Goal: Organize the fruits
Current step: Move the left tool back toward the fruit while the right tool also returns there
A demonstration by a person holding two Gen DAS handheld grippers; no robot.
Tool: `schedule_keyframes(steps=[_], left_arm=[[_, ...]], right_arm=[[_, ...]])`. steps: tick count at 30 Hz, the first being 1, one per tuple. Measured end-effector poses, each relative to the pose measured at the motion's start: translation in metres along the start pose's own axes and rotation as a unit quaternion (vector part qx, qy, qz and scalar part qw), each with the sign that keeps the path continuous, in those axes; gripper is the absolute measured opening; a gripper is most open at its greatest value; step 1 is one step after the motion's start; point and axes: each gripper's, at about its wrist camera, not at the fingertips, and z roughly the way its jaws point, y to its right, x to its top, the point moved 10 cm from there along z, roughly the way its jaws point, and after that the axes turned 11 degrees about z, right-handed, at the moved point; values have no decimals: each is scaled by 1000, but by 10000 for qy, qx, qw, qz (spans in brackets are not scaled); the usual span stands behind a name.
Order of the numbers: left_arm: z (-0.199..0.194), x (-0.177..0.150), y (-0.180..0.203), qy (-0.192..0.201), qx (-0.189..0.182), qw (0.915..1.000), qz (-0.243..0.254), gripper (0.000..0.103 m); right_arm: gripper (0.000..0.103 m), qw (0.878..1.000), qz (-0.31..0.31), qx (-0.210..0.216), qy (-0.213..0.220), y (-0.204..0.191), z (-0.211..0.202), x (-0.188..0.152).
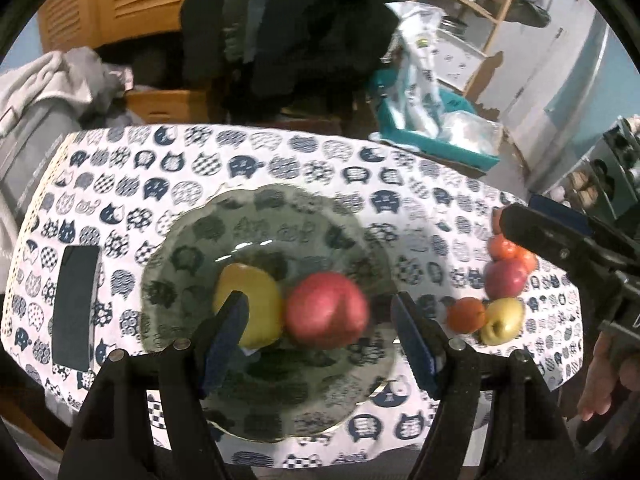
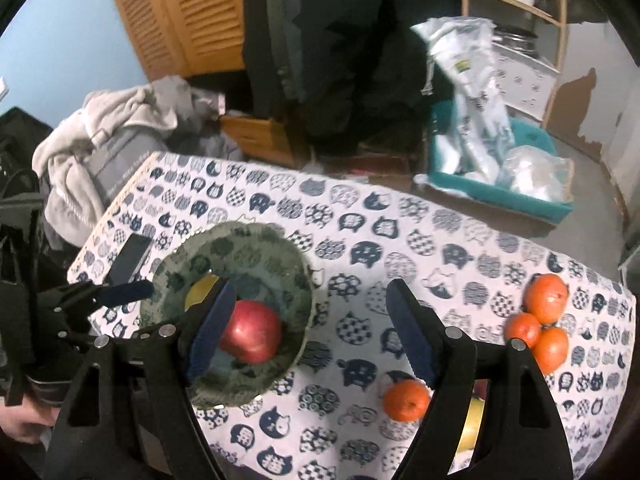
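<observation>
Left tool [image 1: 320,328] open above red apple [image 1: 326,310] on plate [image 1: 192,240].

Right gripper [image 2: 316,328] held above cat-print cloth [image 2: 400,216], jaws apart, nothing gripped, red apple [image 2: 252,336] and yellow fruit [image 2: 198,292] seen in glass plate [image 2: 256,248], four oranges [image 2: 546,298] at right, left gripper [image 2: 132,290] at plate's left edge.
</observation>
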Motion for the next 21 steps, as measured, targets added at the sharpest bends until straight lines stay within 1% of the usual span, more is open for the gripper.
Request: schedule_keyframes(steps=[6,11,13,14,16,21], left_arm=[[-13,13,31,149,-129,9996,217,76],[-27,25,57,350,-259,9984,353,81],[-32,28,66,398,-277,9979,427,86],[-34,30,71,432,-291,9975,472,86],[-37,32,78,470,-316,9970,532,86],[-39,36,98,488,-355,9954,743,86]], right_arm=[[81,9993,142,-35,354,21,-38,9],[86,9978,163,-125,633,39,-66,12],[88,9968,165,-207,750,49,-77,13],[89,9963,166,-245,804,54,-82,13],[90,9955,166,-307,886,62,-90,12],[91,9936,245,-451,1010,85,-107,11]])
